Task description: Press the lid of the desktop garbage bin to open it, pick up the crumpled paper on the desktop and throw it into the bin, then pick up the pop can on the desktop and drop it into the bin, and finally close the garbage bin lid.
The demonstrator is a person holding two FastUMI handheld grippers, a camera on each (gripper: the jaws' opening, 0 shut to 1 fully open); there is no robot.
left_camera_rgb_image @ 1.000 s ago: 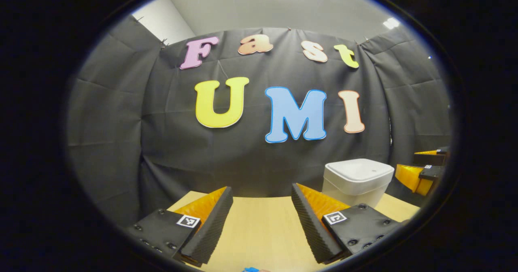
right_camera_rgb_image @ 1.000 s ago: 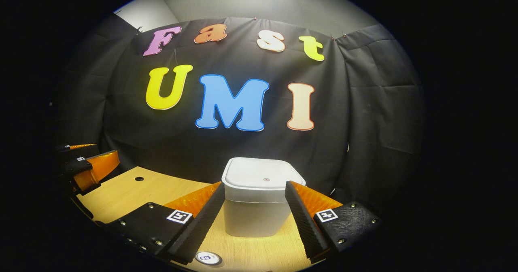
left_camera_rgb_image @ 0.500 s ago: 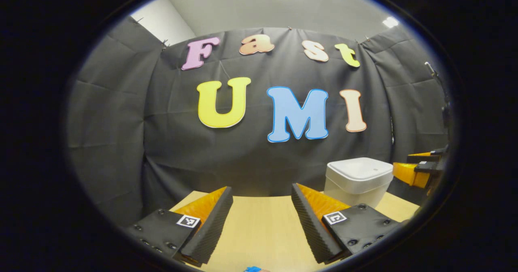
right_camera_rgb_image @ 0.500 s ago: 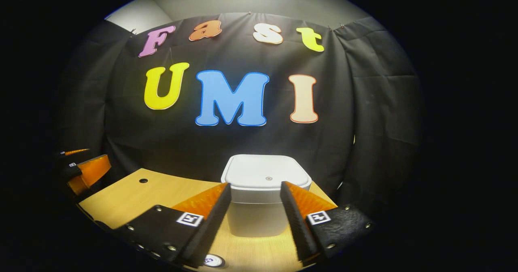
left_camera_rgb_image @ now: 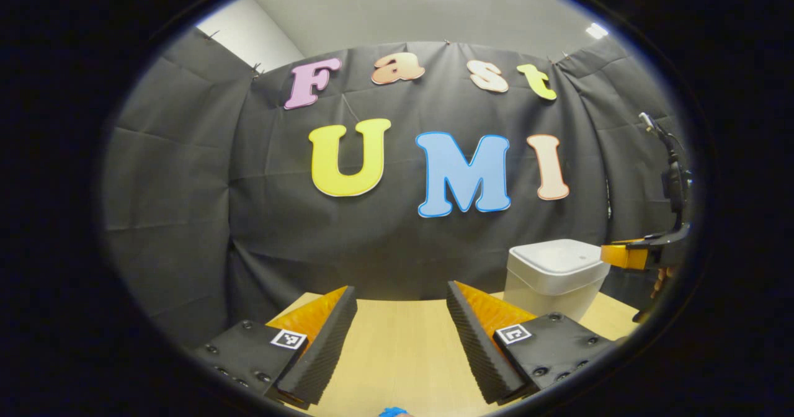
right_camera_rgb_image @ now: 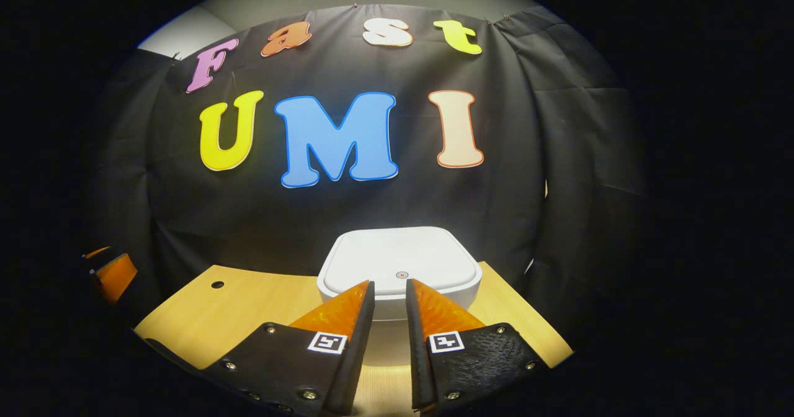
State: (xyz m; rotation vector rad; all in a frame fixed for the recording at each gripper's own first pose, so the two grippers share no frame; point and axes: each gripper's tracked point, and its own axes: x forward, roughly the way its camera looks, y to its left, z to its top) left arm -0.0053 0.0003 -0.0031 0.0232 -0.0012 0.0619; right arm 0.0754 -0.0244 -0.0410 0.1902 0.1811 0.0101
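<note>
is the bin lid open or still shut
Shut. The lid lies flat on the bin, no gap at its rim. The right gripper hovers at its front edge; contact cannot be told.

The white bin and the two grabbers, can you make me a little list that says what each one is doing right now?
bin: white garbage bin stands on the wooden table
lid: lid down, bin closed
right gripper: right gripper in front of the lid's near edge, fingers nearly together with a narrow gap, holding nothing
left gripper: left gripper over bare table, fingers wide apart, holding nothing
task stage: lid not yet opened
</note>
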